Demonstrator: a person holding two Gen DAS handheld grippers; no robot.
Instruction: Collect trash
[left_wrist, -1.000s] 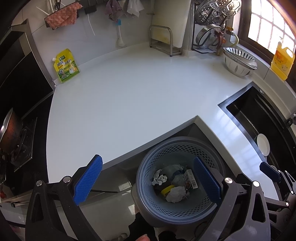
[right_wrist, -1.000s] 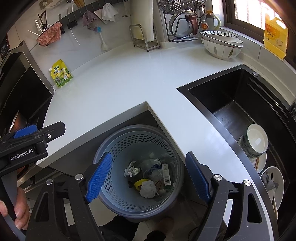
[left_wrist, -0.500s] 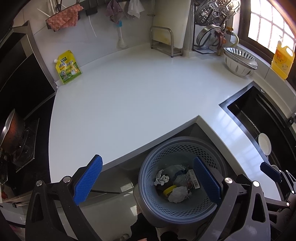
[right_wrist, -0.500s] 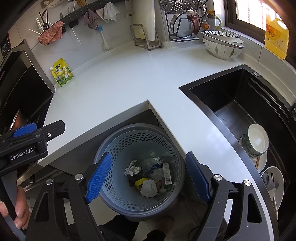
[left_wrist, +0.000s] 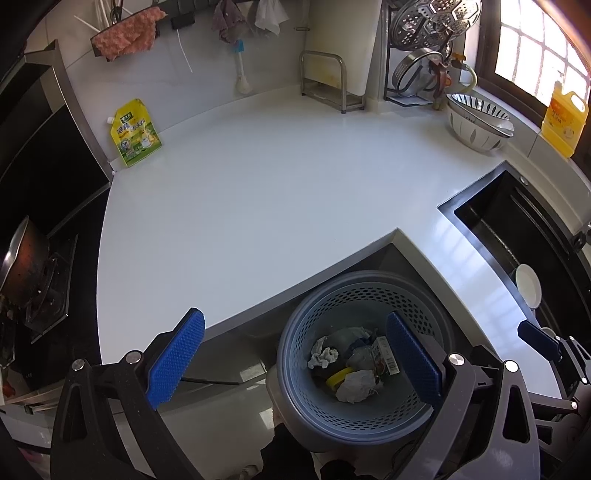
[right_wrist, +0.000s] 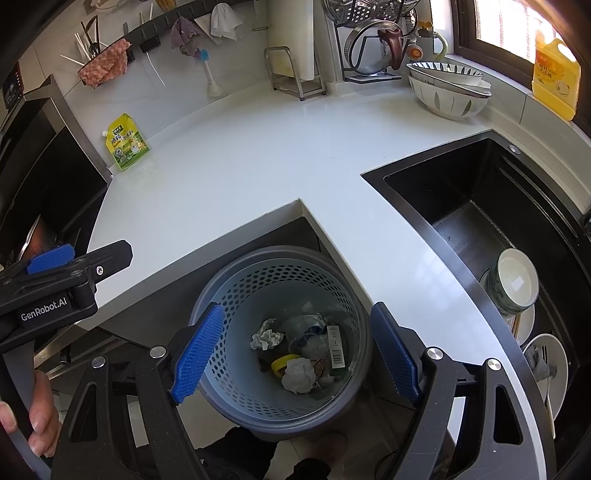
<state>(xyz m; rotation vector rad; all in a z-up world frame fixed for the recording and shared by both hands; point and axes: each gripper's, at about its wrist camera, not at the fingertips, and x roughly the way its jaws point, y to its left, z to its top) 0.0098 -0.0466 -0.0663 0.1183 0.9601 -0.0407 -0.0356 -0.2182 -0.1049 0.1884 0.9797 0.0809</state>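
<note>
Gaping wide and empty, both claws (left_wrist: 295, 356) (right_wrist: 295, 349) partly hide the trash basket (right_wrist: 236, 295), its contents jumbled.

White worktop (right_wrist: 258, 162); black sink (right_wrist: 480, 206). The blue-grey bin (right_wrist: 236, 398) has a dotted pattern of holes. Yellow-green pouch (right_wrist: 126, 144), yellow bottle (right_wrist: 556, 79), pink cloth (right_wrist: 105, 62), and white bowls (right_wrist: 448, 92) with dark leaf stripes.

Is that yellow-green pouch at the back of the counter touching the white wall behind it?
Touching. In the left wrist view the pouch stands on the countertop and leans back with its top against the wall; no gap shows between them.
</note>
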